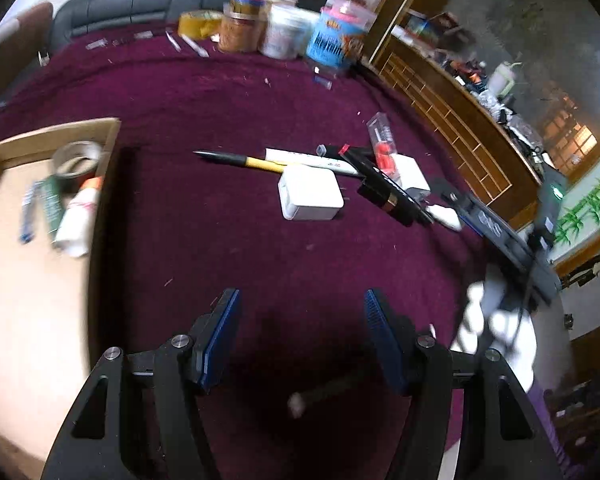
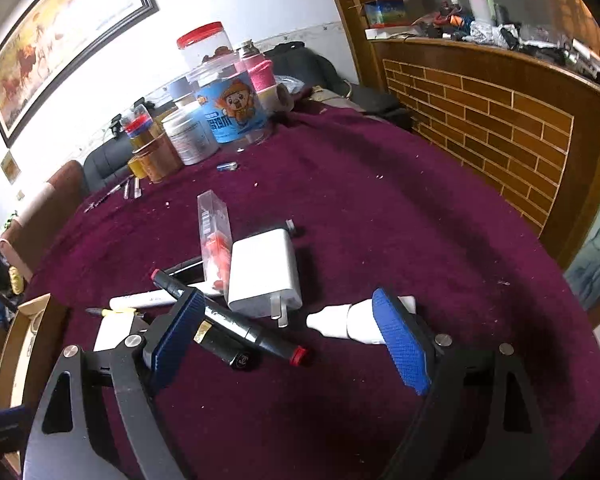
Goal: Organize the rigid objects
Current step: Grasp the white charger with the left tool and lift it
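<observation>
Progress is judged to be partial: a cardboard box [image 1: 4, 152] at the left edge of the table [image 1: 228, 92] already holds a tape roll [image 1: 77, 159], a white tube [image 1: 78, 216] and a few thin items, too blurred to be named. A cluster is left on the maroon cloth: two white chargers [image 2: 266, 270] [image 1: 309, 195], a black marker [image 2: 236, 326], a white marker [image 1: 308, 159], a yellow-banded pen [image 1: 236, 159], a clear packet with red contents [image 2: 214, 236] and a small white bottle [image 2: 350, 322].

The right gripper [image 2: 290, 336] is held wide apart and empty, low over the cluster; the black marker passes by its left finger and the white bottle lies against its right finger. The left gripper [image 1: 300, 338] is likewise spread and empty, above bare cloth between the box and the cluster, with the nearest charger well ahead of it.
</observation>
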The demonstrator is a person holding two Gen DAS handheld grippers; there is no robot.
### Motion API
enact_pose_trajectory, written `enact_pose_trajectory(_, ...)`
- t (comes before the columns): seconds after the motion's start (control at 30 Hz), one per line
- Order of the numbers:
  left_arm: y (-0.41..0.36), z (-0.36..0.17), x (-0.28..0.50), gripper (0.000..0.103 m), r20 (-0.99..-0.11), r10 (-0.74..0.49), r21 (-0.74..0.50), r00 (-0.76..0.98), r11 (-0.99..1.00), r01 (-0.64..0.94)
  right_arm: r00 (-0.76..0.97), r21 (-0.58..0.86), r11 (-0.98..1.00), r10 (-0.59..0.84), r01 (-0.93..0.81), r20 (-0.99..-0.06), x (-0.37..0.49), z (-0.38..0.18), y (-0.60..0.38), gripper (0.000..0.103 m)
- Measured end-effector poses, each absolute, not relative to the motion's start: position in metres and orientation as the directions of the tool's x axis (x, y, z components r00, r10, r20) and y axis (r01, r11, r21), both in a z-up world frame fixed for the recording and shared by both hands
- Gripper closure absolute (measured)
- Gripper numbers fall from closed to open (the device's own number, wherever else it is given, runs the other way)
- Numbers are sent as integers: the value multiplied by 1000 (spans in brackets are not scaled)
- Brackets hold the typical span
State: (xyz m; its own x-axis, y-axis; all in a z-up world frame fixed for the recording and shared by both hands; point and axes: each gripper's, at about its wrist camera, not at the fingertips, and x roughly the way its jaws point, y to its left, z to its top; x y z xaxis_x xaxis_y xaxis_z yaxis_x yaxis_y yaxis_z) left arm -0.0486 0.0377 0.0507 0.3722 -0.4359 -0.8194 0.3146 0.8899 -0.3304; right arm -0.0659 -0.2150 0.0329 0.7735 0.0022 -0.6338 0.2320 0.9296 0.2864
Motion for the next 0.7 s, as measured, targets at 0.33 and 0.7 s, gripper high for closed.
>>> enact_pose_trajectory(0.33, -18, 35, 39, 47, -797, -452, -322, 401, 880, 351, 729, 465, 850, 153, 248, -668, -58, 10, -243, 17)
enact_pose_trajectory(0.7, -40, 17, 25, 45, -806, -586, -450, 83, 697, 559, 724, 455, 855, 148, 248, -673, -57, 11, -238, 17)
